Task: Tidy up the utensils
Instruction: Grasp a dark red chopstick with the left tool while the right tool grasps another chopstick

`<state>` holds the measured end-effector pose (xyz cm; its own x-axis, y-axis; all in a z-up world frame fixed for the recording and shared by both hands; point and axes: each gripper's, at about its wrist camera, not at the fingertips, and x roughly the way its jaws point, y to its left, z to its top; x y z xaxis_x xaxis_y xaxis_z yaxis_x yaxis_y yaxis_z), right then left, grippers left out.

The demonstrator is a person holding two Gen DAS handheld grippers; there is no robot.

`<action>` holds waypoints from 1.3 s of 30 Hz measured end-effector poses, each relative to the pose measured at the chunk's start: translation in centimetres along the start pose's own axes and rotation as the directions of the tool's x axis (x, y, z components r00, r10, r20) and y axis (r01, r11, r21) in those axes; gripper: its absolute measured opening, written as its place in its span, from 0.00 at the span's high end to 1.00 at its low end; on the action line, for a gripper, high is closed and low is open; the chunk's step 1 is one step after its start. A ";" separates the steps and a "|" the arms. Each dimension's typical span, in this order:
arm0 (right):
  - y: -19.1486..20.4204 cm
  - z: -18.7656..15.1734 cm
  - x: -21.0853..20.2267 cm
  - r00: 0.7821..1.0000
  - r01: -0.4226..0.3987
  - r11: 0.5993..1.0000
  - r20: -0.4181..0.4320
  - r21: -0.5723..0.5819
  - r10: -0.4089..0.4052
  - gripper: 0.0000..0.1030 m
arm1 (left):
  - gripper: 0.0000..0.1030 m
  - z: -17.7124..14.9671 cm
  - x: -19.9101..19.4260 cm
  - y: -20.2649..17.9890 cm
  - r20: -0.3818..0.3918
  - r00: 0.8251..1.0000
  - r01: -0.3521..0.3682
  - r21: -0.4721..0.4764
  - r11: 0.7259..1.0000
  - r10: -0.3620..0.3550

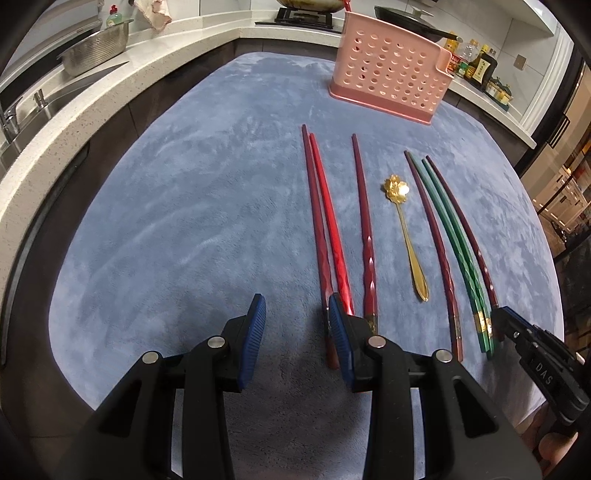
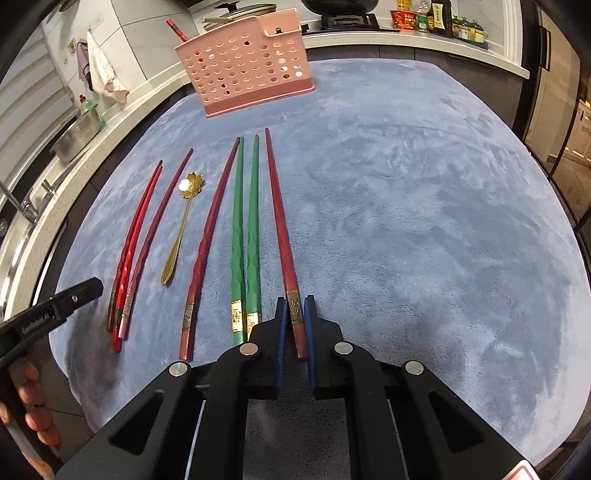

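Observation:
Several chopsticks and a gold flower spoon (image 1: 408, 236) lie in a row on the blue-grey mat (image 1: 184, 192), in front of the pink perforated holder (image 1: 388, 70). My left gripper (image 1: 297, 310) is open and empty, its right finger beside the red chopstick pair (image 1: 325, 221). My right gripper (image 2: 295, 314) is shut on the handle end of the rightmost dark red chopstick (image 2: 279, 218), which lies flat on the mat (image 2: 406, 221). Beside it lie the green pair (image 2: 245, 229), another dark red one (image 2: 210, 236), the spoon (image 2: 181, 229) and the holder (image 2: 243, 62).
A white counter with sink and a steel colander (image 1: 96, 50) runs along the left. A stove with pans (image 1: 306, 11) and sauce bottles (image 1: 476, 62) stand behind the holder. One red chopstick (image 2: 176, 29) stands in the holder.

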<state>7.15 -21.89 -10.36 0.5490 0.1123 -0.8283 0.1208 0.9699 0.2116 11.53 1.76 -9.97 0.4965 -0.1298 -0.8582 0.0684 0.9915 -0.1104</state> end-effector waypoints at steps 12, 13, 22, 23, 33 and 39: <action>-0.2 0.0 0.0 1.000 -0.009 1.000 -0.004 0.015 0.009 0.92 | 0.67 -0.7 1.3 -0.4 -0.036 0.999 0.026 -0.001 1.000 -0.026; -0.2 0.0 0.0 1.000 -0.009 1.000 -0.005 0.015 0.009 0.92 | 0.67 -0.7 1.3 -0.4 -0.038 0.999 0.026 0.002 1.000 -0.026; -0.2 0.0 0.0 1.000 -0.009 1.000 -0.005 0.016 0.009 0.92 | 0.68 -1.3 1.2 -0.1 -0.051 0.997 0.051 -0.008 0.999 -0.051; -0.3 0.1 0.0 1.000 -0.010 1.000 -0.005 0.017 0.010 0.92 | 0.68 -1.5 1.1 -0.2 -0.051 0.997 0.051 -0.001 0.999 -0.051; -0.2 -0.1 -0.1 1.000 -0.011 1.000 -0.004 0.019 0.011 0.92 | 0.93 -1.9 1.0 0.1 -0.056 0.996 0.065 -0.001 0.998 -0.065; -0.1 -0.3 -0.5 1.000 -0.014 1.000 0.004 0.023 0.014 0.92 | 0.93 -1.8 0.6 -0.1 -0.046 0.997 0.059 0.017 0.998 -0.058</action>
<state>6.60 -21.97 -10.14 0.5543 0.1248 -0.8229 0.1318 0.9630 0.2349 10.31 1.58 -11.39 0.4518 -0.1866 -0.8724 0.1122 0.9820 -0.1519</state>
